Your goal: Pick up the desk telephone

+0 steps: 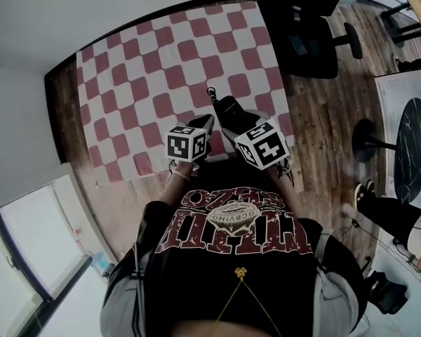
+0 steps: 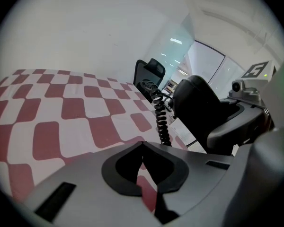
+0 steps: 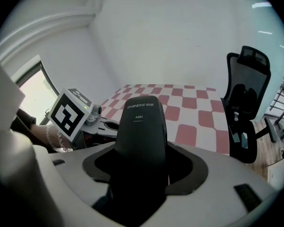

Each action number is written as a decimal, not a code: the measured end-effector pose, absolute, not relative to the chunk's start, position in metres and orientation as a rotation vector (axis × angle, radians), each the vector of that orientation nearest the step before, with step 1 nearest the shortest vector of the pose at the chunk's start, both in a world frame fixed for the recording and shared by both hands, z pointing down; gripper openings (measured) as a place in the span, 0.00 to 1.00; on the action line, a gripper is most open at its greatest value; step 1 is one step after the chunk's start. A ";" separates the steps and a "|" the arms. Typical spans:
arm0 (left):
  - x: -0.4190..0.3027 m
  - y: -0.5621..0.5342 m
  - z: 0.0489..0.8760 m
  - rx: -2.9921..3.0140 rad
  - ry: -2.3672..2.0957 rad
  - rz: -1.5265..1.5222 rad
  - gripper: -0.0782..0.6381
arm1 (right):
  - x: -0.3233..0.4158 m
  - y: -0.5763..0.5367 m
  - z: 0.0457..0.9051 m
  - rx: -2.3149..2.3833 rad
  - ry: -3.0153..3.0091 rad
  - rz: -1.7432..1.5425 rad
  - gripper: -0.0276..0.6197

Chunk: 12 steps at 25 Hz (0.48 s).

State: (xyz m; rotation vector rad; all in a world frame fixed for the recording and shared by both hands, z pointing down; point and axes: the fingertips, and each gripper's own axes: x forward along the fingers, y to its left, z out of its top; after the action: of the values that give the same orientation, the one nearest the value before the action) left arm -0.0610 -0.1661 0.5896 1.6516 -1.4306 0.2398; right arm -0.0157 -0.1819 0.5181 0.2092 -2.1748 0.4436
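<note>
A black telephone handset (image 3: pixel 141 126) with a white label stands between the jaws of my right gripper (image 3: pixel 142 157), which is shut on it. In the head view the handset (image 1: pixel 229 109) sticks out past the right gripper (image 1: pixel 233 126) over the near edge of the red-and-white checkered table (image 1: pixel 147 69). Its coiled cord (image 2: pixel 160 119) hangs down beside the handset (image 2: pixel 199 105) in the left gripper view. My left gripper (image 2: pixel 143 148) is shut with nothing in it, just left of the right one (image 2: pixel 244 122). I see no telephone base.
A black office chair (image 1: pixel 316 37) stands at the table's far right corner. Right of me are a round dark table (image 1: pixel 415 146) and another person's leg (image 1: pixel 382 209). A white wall runs along the table's far and left sides.
</note>
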 end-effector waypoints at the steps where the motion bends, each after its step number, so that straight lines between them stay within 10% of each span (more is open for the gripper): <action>1: -0.061 -0.166 0.590 1.650 -1.431 0.240 0.12 | -0.016 -0.182 0.515 0.205 -2.179 0.440 0.48; 12: -0.060 -0.163 0.594 1.638 -1.423 0.245 0.12 | -0.024 -0.177 0.483 0.152 -2.204 0.390 0.48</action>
State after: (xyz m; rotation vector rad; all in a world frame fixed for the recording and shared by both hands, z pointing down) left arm -0.0603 -0.1633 0.5936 1.6383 -1.4231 0.2452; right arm -0.0244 -0.1774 0.4831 0.1521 -2.2043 0.3905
